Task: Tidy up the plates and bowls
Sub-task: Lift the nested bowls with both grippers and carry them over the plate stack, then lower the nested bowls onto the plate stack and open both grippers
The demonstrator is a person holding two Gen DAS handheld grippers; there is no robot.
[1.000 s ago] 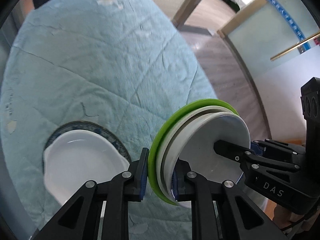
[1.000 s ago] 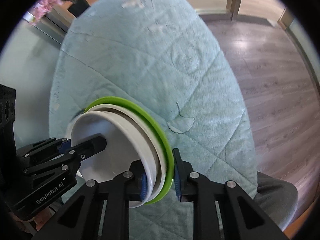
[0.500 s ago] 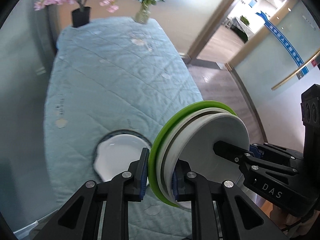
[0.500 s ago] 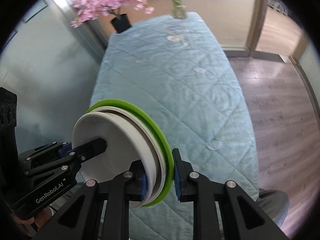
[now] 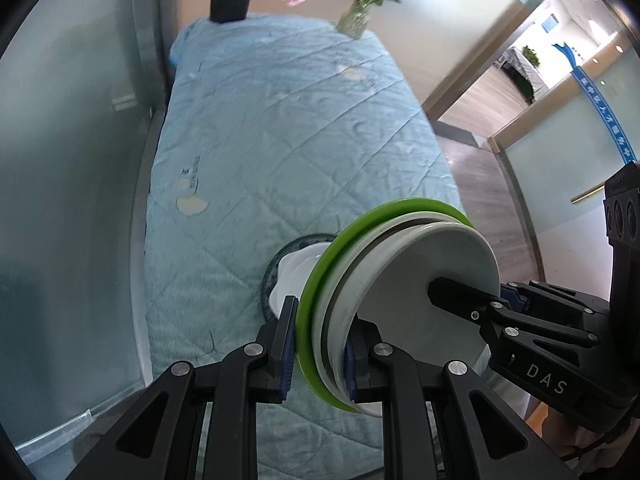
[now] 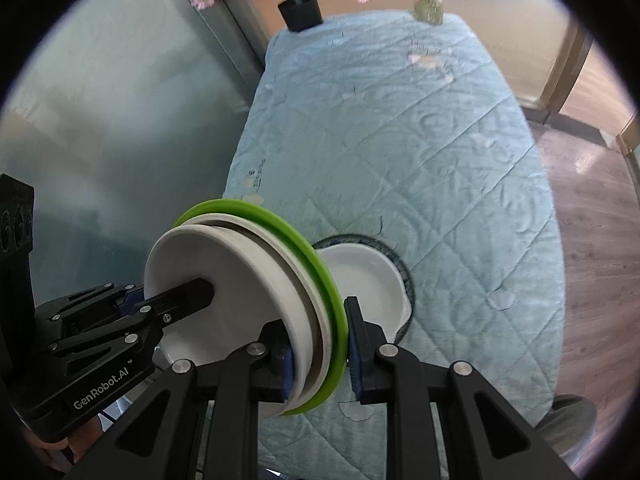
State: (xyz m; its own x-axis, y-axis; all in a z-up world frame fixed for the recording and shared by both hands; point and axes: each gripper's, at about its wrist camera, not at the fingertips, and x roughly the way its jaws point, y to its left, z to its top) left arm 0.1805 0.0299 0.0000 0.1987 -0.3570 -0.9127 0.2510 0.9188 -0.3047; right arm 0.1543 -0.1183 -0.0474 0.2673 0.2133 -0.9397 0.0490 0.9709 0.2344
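Fingers (image 5: 285, 334) of both grippers clamp opposite rims of a stack of white ceramic plates on a green plate (image 5: 400, 304), held on edge. Carrying is underway; next, level it over the white dish on a blue-rimmed plate (image 6: 364, 276) near the surface's (image 6: 400, 140) front edge.

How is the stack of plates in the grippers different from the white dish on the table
The stack of plates is held on edge, off the table, clamped by both grippers; the white dish lies flat on a blue-rimmed plate. The stack has a green outer plate; the dish is all white. Both look glossy.
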